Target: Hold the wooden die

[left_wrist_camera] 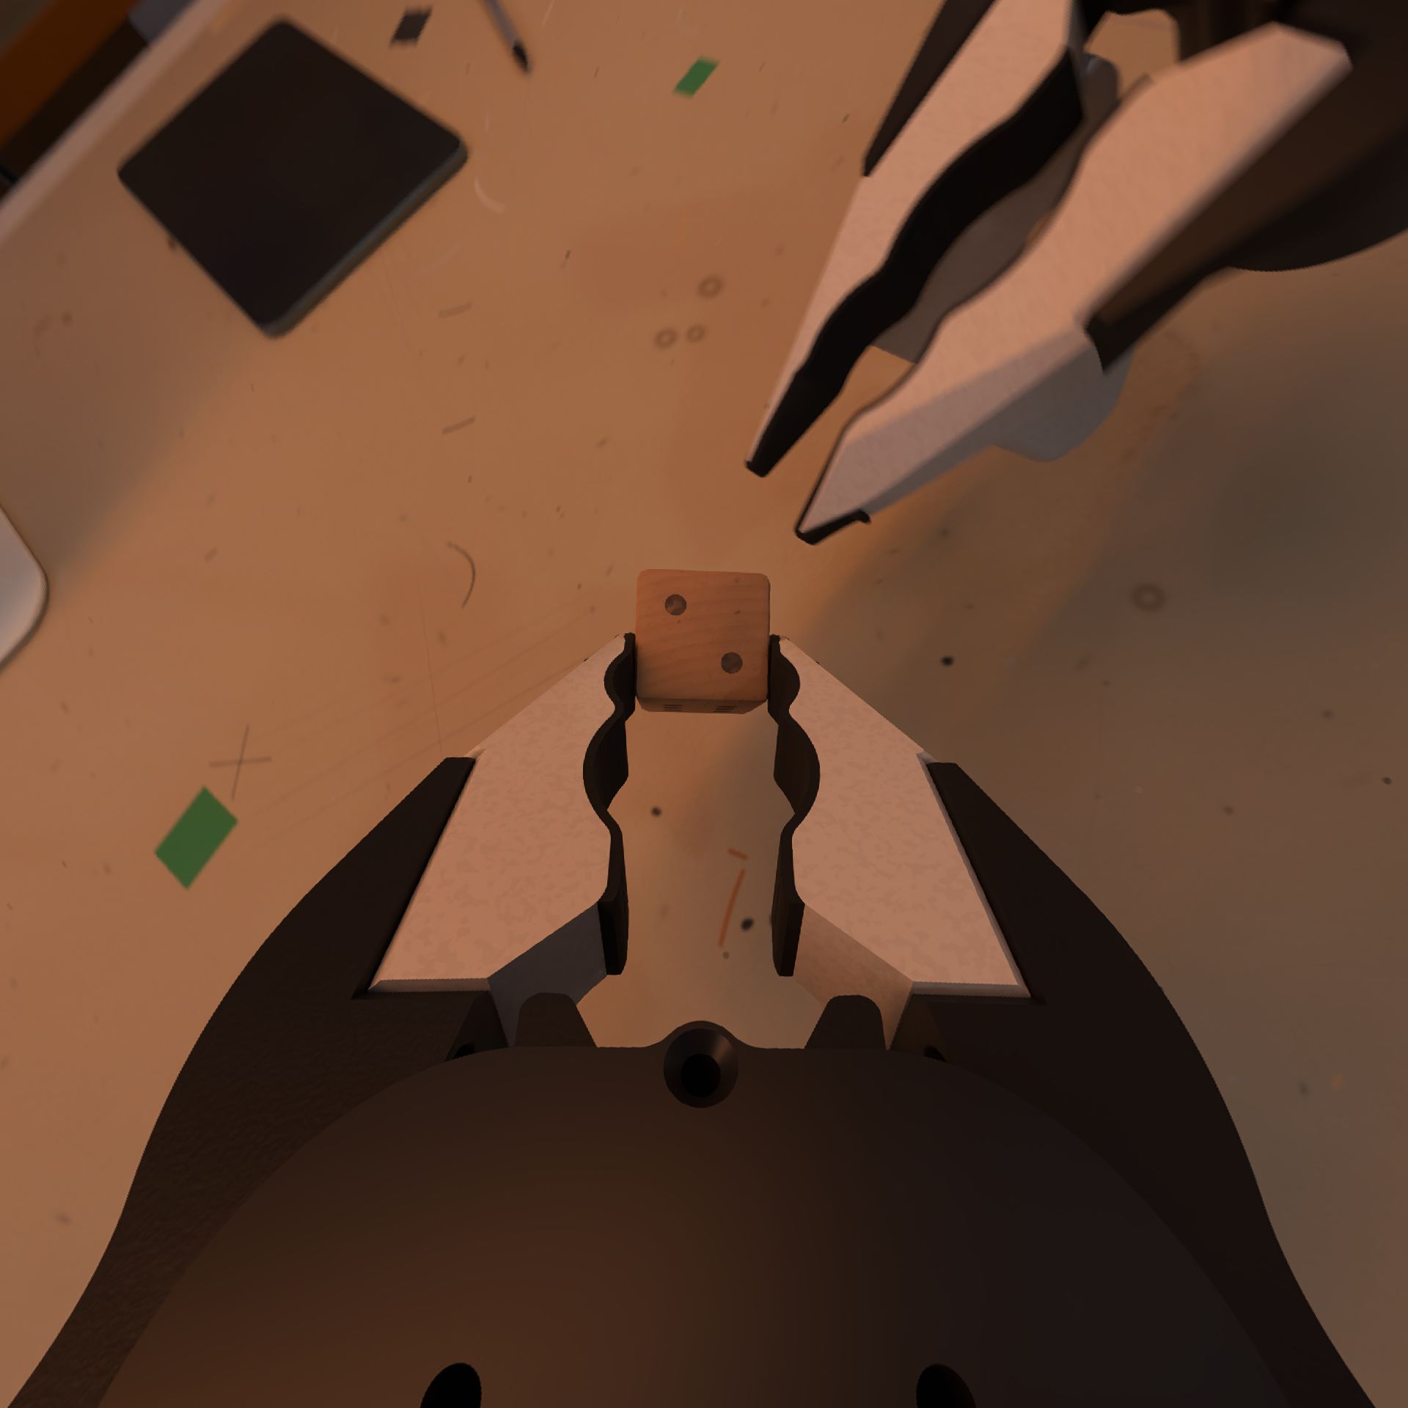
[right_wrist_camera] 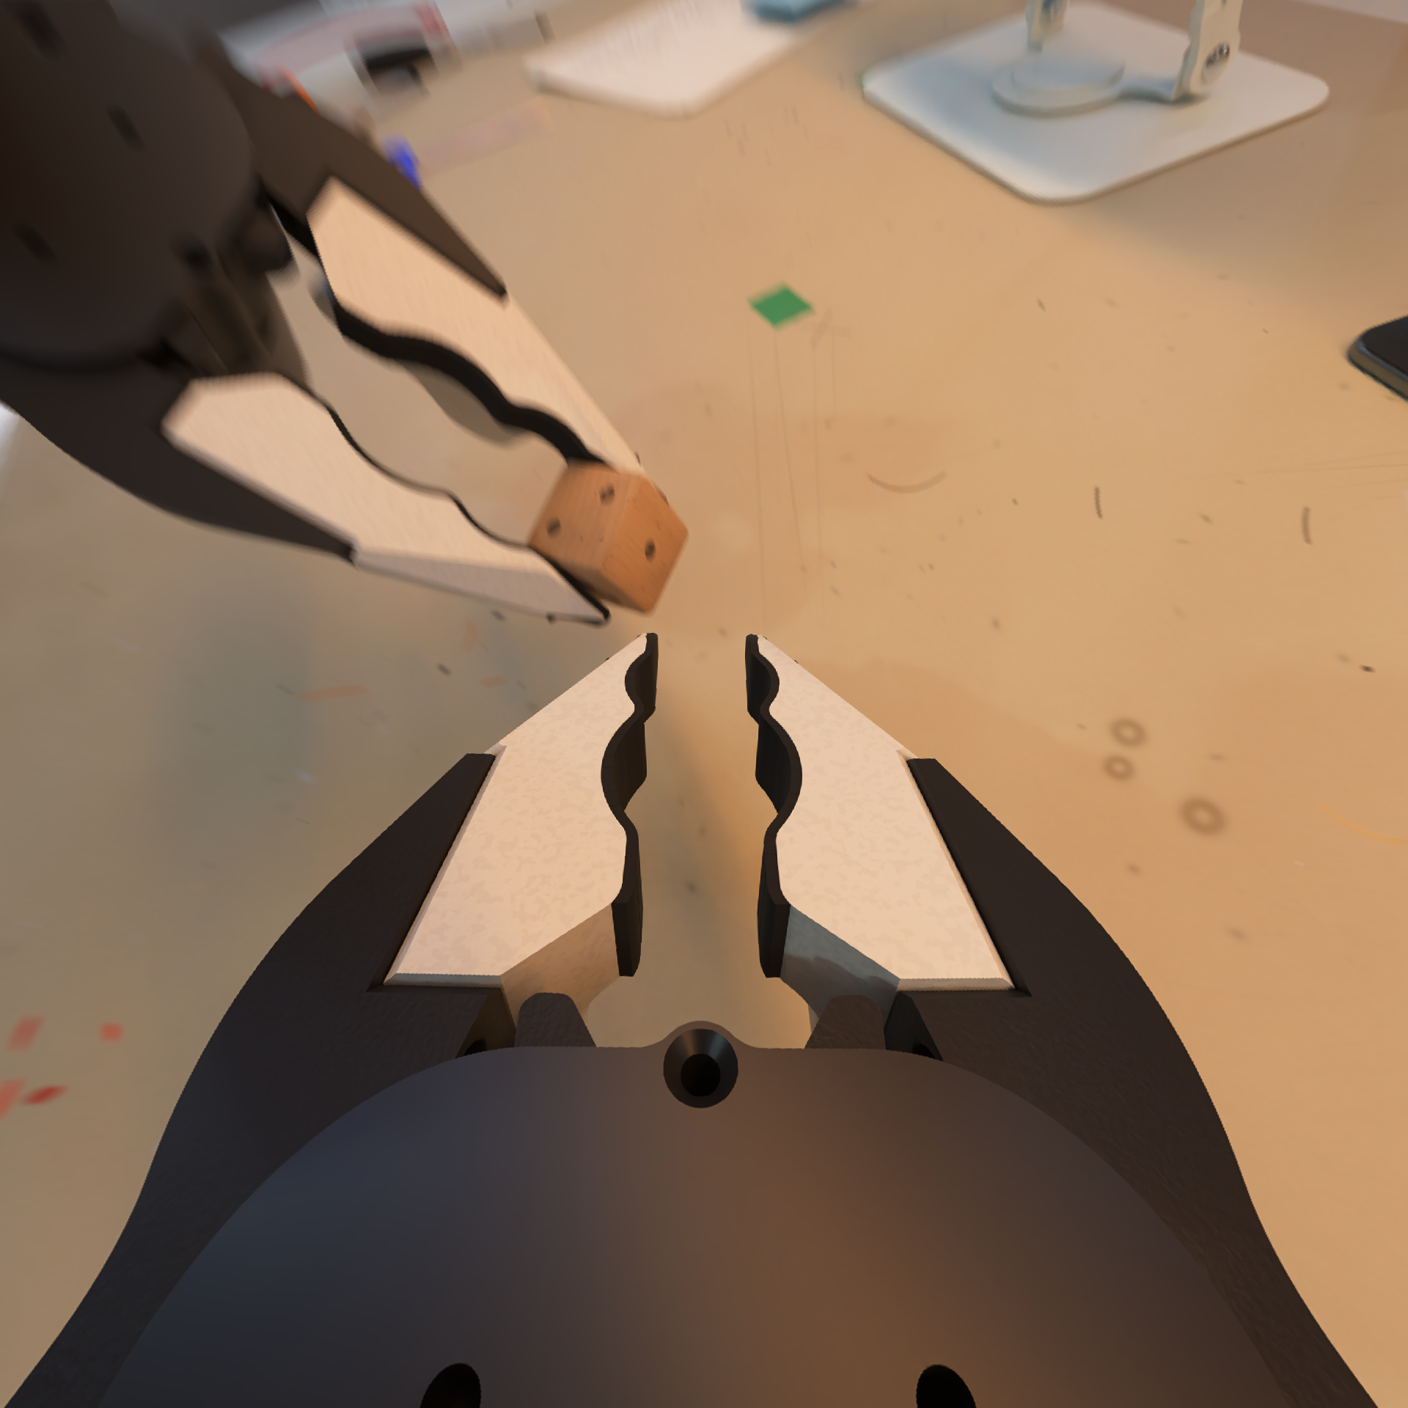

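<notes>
The wooden die (left_wrist_camera: 701, 609) is a small light-brown cube with dark pips. My left gripper (left_wrist_camera: 701, 641) is shut on it, pinching its two sides at the very fingertips, so most of the die sticks out past them. In the right wrist view the left gripper (right_wrist_camera: 621, 537) comes in from the upper left with the die (right_wrist_camera: 609, 533) at its tips. My right gripper (right_wrist_camera: 701, 644) is open by a narrow gap and empty, its tips just short of the die. It also shows in the left wrist view (left_wrist_camera: 788, 499), at the upper right.
On the tan, scuffed table lie a black tablet (left_wrist_camera: 293, 175), a pen (left_wrist_camera: 507, 34) and green tape squares (left_wrist_camera: 196, 836) (right_wrist_camera: 779, 306). A white stand base (right_wrist_camera: 1097, 99), a white pad (right_wrist_camera: 663, 61) and a dark phone (right_wrist_camera: 1383, 366) are farther off.
</notes>
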`<control>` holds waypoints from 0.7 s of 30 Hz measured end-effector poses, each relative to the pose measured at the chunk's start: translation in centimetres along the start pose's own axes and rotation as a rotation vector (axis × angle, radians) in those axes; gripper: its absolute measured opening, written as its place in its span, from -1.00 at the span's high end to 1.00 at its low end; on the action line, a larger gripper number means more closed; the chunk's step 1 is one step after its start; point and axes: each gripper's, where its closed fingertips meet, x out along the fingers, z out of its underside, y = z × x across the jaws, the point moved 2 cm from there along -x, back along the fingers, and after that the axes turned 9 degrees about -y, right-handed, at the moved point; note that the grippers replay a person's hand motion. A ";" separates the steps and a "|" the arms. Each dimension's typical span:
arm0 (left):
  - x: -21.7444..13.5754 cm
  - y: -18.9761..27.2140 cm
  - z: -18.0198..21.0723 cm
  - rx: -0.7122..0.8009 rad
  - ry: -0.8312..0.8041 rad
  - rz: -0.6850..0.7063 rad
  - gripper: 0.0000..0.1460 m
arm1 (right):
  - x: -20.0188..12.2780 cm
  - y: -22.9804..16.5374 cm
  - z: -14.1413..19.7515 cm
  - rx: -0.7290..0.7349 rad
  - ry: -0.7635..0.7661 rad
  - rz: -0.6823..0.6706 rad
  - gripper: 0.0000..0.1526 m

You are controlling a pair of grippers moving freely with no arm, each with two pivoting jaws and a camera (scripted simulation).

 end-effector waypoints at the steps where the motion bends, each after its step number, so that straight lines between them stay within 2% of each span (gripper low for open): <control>1: -0.2 0.3 -0.4 0.023 0.020 -0.002 0.53 | -0.7 -0.1 -0.7 0.045 0.057 -0.057 0.70; 4: -0.8 1.2 -1.4 0.086 0.068 -0.009 0.53 | -2.6 0.2 -2.2 0.210 0.216 -0.222 0.69; 7: -0.9 1.8 -1.8 0.129 0.062 -0.014 0.53 | -2.2 0.6 -1.3 0.294 0.150 -0.284 0.57; 11: -0.8 2.2 -2.0 0.182 0.054 -0.043 0.53 | -1.6 0.9 -0.5 0.314 0.100 -0.259 0.58; 15: -0.9 2.3 -2.1 0.196 0.057 -0.046 0.53 | -1.3 0.6 0.0 0.369 0.067 -0.336 0.64; 21: -1.3 2.6 -2.2 0.207 0.075 -0.038 0.53 | -1.1 -0.2 0.1 0.360 0.039 -0.382 0.72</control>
